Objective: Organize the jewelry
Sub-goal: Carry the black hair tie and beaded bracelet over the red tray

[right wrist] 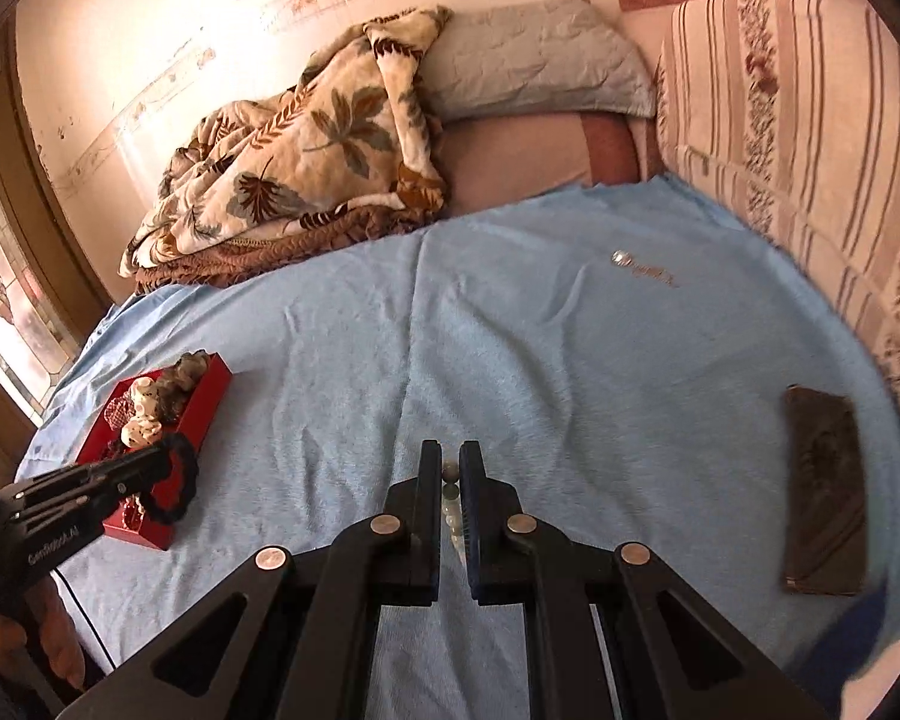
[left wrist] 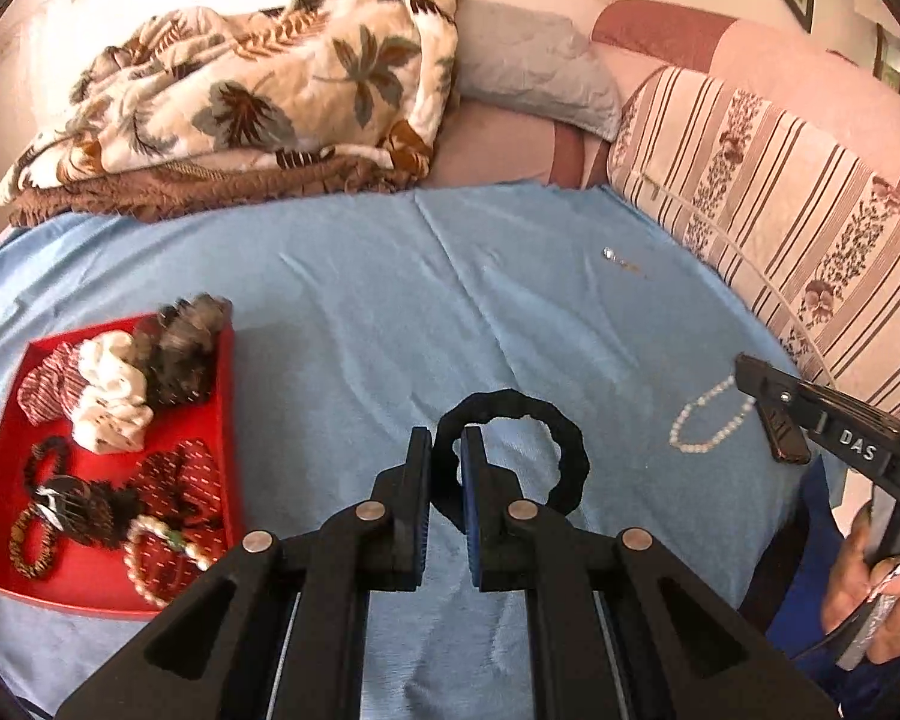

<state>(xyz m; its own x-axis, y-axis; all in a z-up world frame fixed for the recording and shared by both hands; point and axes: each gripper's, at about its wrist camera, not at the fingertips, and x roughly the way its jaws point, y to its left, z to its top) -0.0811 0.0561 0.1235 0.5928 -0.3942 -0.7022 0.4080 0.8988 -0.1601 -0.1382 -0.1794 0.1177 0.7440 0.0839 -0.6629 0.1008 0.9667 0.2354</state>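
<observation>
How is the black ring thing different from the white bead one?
The black scrunchie is dark, thick and soft-looking; the pearl bracelet is white, thin and beaded. The scrunchie hangs from the left gripper; the bracelet is in the right gripper, its far end on the blue cloth. Both are loops, outside the red tray.

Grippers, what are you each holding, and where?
Left gripper pinches the black scrunchie by its left side. Right gripper pinches the pearl bracelet at one end.

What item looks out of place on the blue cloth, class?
A small silver-and-gold trinket lies alone far across the blue cloth, well away from the red tray where the other pieces are gathered.
</observation>
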